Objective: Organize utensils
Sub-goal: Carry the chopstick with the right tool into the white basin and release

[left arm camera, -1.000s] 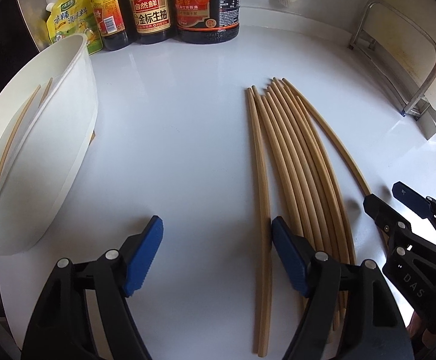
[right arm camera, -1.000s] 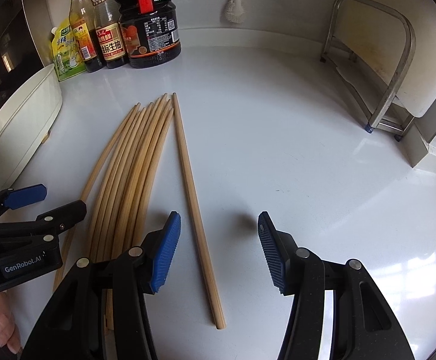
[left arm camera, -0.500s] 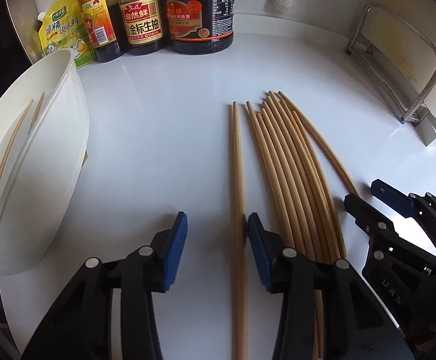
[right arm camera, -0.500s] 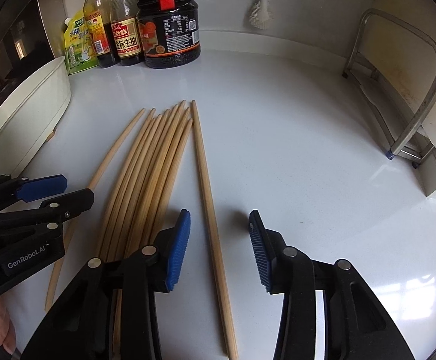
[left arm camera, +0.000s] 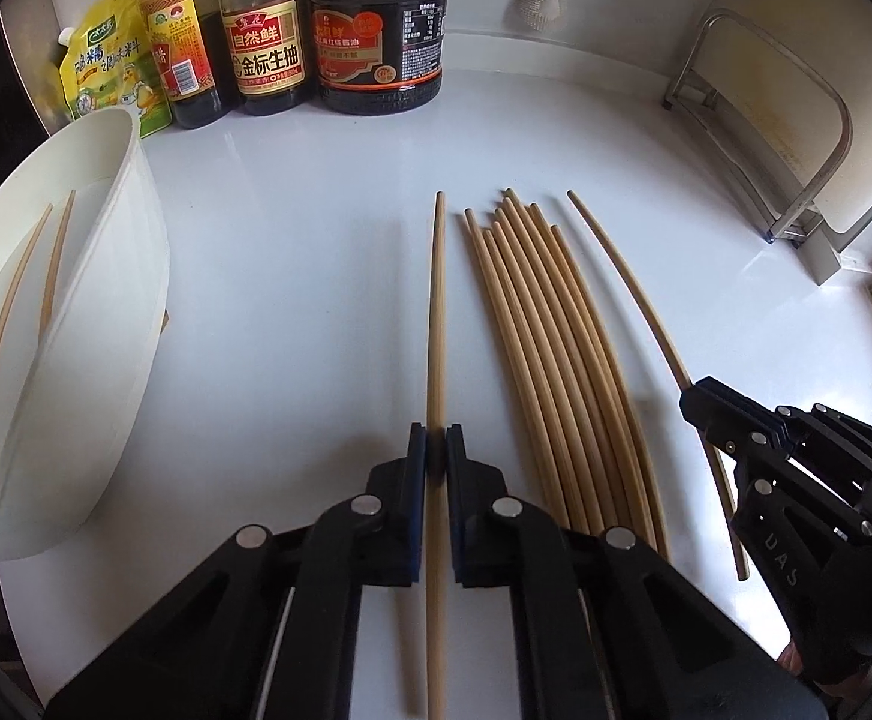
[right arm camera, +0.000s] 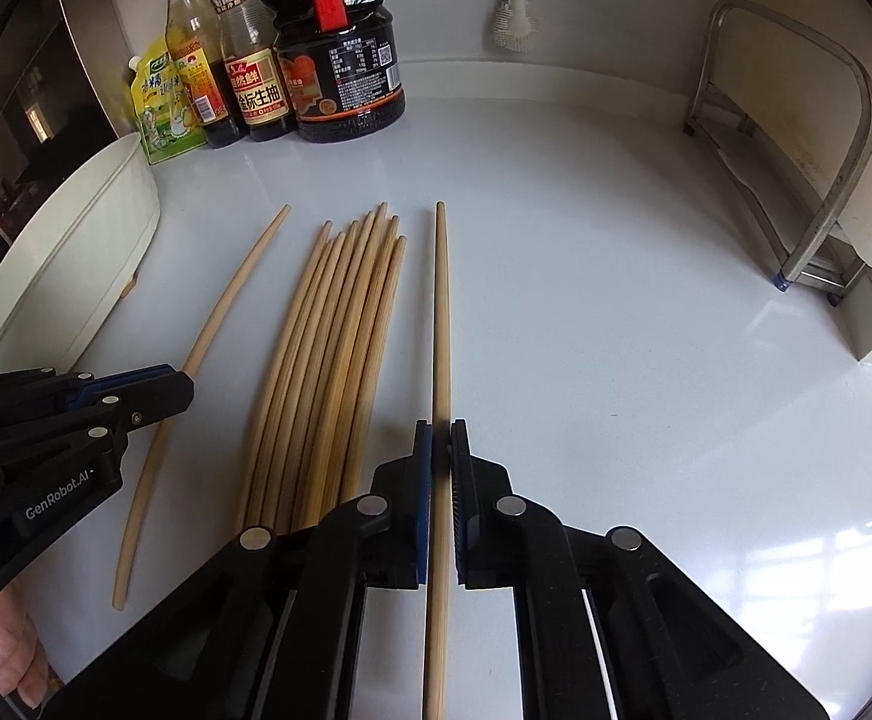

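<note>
Several wooden chopsticks lie in a bundle on the white counter. My left gripper is shut on one chopstick lying apart to the bundle's left. In the right wrist view that same left gripper pinches this chopstick. My right gripper is shut on another single chopstick to the bundle's right. The left wrist view shows that right gripper clamped on its chopstick. A white holder at the left has two chopsticks inside.
Sauce bottles and a yellow-green pouch line the back wall. A metal rack stands at the right. A brush hangs on the wall. A hand shows at the lower left.
Both grippers have shut, each on one chopstick. The two outer chopsticks now lie apart from the bundle, one on each side.
</note>
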The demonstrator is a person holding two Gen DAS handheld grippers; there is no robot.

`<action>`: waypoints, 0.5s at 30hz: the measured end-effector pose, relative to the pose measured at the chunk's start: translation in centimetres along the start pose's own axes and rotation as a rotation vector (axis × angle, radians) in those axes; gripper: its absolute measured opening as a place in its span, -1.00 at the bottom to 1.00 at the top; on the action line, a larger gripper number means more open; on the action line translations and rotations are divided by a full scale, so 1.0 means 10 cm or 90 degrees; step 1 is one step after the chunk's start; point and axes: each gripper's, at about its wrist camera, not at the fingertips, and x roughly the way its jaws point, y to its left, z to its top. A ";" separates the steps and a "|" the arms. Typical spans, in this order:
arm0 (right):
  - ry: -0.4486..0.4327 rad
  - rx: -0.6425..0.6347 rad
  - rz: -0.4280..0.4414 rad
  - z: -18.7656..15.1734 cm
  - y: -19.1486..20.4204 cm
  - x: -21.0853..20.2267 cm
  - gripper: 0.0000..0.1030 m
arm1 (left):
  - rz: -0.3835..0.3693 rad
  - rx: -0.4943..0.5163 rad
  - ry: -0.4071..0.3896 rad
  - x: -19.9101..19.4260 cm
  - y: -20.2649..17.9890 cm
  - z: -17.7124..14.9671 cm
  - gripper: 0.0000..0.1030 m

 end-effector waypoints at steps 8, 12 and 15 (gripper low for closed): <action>-0.024 0.045 0.017 0.21 0.23 -0.52 -0.88 | -0.026 0.012 -0.022 -0.56 0.24 0.09 -0.86; -0.043 0.060 0.045 0.37 0.56 -0.73 -0.88 | -0.020 0.006 -0.054 -0.91 0.58 0.16 -0.86; -0.052 0.053 0.072 0.53 0.90 -0.81 -0.88 | -0.005 -0.003 -0.076 -1.13 0.92 0.23 -0.86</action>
